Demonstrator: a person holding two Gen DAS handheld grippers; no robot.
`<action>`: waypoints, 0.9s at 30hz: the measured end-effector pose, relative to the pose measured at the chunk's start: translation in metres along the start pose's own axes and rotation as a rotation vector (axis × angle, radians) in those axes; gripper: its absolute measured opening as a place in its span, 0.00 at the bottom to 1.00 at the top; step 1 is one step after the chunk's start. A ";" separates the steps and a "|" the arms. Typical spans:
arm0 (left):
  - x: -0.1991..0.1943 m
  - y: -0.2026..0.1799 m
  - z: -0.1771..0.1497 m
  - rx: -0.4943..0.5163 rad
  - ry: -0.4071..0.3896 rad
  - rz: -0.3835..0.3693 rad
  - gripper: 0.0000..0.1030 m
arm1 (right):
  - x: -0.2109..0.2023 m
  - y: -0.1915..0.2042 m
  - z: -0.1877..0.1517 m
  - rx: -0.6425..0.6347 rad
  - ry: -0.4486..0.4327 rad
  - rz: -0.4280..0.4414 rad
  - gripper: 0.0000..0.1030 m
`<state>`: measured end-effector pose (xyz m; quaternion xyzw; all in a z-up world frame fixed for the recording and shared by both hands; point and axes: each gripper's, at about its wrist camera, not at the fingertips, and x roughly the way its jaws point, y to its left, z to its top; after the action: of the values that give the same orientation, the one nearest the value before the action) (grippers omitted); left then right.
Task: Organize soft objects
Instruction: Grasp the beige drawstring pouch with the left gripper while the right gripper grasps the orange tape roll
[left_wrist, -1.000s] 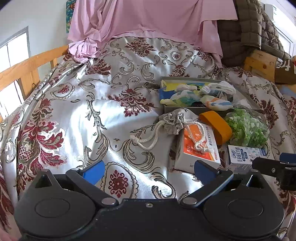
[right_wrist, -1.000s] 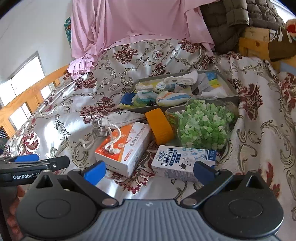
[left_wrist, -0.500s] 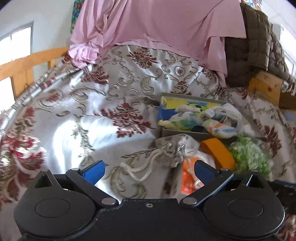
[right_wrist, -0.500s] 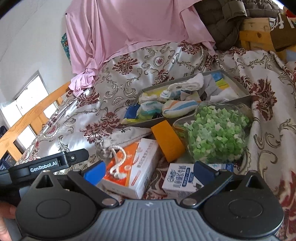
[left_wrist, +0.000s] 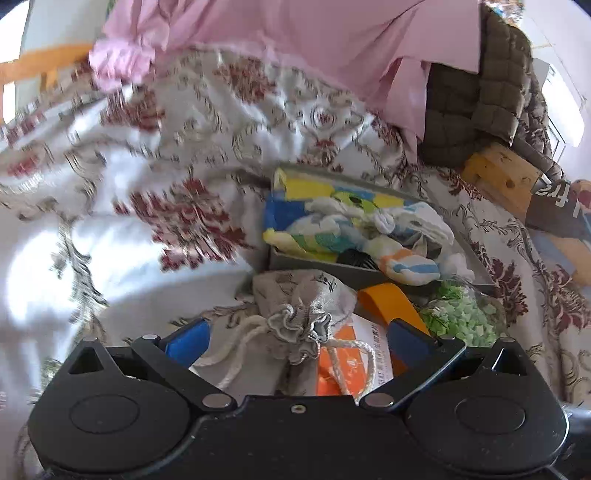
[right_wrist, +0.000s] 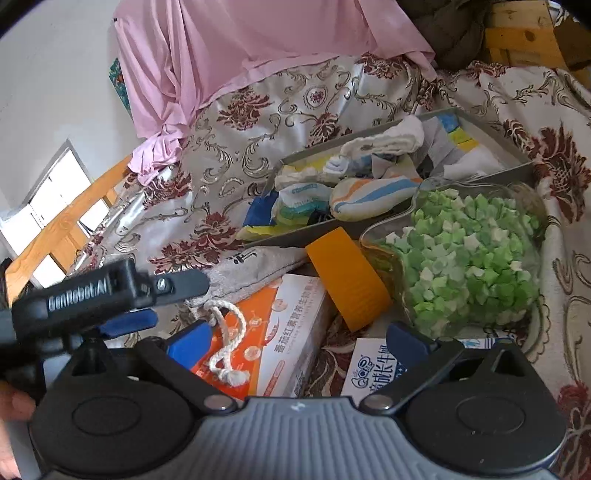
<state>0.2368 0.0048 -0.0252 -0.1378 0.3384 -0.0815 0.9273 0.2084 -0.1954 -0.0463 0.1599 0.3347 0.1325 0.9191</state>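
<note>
The left gripper (left_wrist: 295, 338), jaws apart, straddles the pouch (left_wrist: 301, 301) lying neck-first toward it beside the tray (left_wrist: 317, 264); the right gripper (right_wrist: 295, 339), also apart, sits farther off.

Bright daylight glares off the satin bedspread (left_wrist: 92, 258), motion-blurred at left, with fisheye bending at the edges
</note>
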 end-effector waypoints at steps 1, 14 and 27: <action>0.005 0.002 0.003 -0.026 0.018 -0.011 0.99 | 0.002 0.000 0.000 -0.004 0.001 -0.002 1.00; 0.066 0.032 0.034 -0.205 0.294 -0.166 0.80 | 0.022 -0.004 0.010 0.100 0.031 -0.021 1.00; 0.081 0.063 0.026 -0.363 0.350 -0.198 0.46 | 0.060 -0.005 0.030 0.345 0.071 -0.110 1.00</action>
<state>0.3182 0.0502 -0.0748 -0.3179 0.4877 -0.1326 0.8022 0.2733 -0.1852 -0.0610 0.2918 0.3928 0.0282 0.8716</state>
